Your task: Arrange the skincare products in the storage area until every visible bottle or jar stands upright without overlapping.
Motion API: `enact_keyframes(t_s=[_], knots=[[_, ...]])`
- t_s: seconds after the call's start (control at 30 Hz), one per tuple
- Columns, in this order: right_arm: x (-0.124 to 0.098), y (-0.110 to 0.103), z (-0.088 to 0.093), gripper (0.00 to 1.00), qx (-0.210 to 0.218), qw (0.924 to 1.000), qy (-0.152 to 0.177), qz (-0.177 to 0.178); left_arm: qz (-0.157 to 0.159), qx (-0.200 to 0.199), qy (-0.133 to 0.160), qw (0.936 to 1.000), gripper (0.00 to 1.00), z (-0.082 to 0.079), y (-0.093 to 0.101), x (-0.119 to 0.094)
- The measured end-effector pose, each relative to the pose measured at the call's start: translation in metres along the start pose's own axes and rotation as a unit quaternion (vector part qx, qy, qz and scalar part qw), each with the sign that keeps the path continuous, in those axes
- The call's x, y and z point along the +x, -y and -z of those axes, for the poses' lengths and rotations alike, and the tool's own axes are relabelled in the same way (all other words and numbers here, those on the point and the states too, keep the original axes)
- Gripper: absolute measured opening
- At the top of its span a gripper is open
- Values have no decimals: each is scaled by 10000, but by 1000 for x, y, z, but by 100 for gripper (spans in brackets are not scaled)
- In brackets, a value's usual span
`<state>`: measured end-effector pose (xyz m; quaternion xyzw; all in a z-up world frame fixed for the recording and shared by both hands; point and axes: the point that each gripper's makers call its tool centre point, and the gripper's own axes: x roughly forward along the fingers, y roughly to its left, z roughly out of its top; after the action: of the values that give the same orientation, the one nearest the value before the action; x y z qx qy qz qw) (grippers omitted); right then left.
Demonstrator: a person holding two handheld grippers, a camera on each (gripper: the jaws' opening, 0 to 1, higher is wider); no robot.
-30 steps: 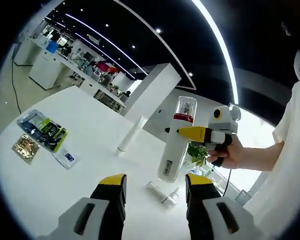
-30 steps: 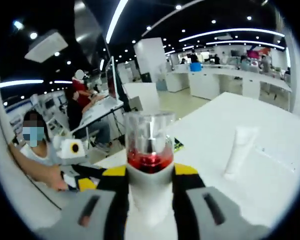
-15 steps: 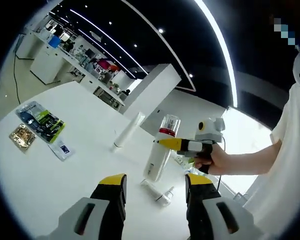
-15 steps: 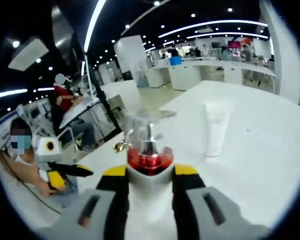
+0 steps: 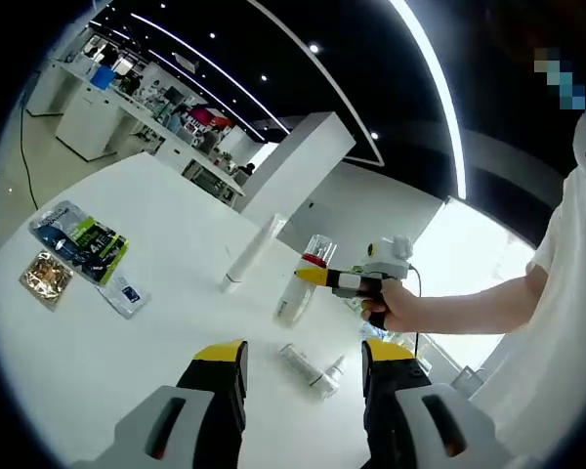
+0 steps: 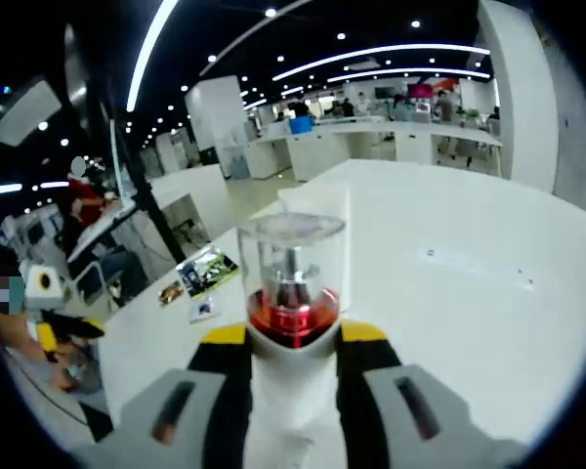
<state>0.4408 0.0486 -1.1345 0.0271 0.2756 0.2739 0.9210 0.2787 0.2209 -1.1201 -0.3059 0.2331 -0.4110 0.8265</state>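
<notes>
My right gripper [image 6: 293, 357] is shut on a white pump bottle [image 6: 291, 293] with a red collar and a clear cap. In the left gripper view that pump bottle [image 5: 297, 288] stands nearly upright on the white table [image 5: 166, 254], with the right gripper [image 5: 317, 277] clamped near its top and a hand behind it. A white tube [image 5: 252, 256] stands on its cap just left of it. A small clear bottle [image 5: 313, 367] lies on its side nearer to me. My left gripper [image 5: 293, 366] is open over the table, short of the lying bottle.
Flat packets lie at the table's left: a blue-green pack [image 5: 81, 239], a gold sachet [image 5: 45, 281] and a small card [image 5: 127, 293]. A white pillar [image 5: 298, 176] rises behind the table. The person's white sleeve [image 5: 566, 322] is at right. In the right gripper view, packets [image 6: 203, 272] lie far left.
The right gripper has carried the pump bottle away from me and down onto the table beside the tube. The right view has swung, and the tube has left it.
</notes>
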Motion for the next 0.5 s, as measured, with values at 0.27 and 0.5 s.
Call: enact_keyframes(t_s=[0.27,0.5], knots=[[13,28,4,29,-239,9995,-121,184,-26,-124,-146,9998,48,6,-3,5],[26,48,-1,29,-324,9990,-111,287,-74,-174,-167,9997,48,5,-3,7]])
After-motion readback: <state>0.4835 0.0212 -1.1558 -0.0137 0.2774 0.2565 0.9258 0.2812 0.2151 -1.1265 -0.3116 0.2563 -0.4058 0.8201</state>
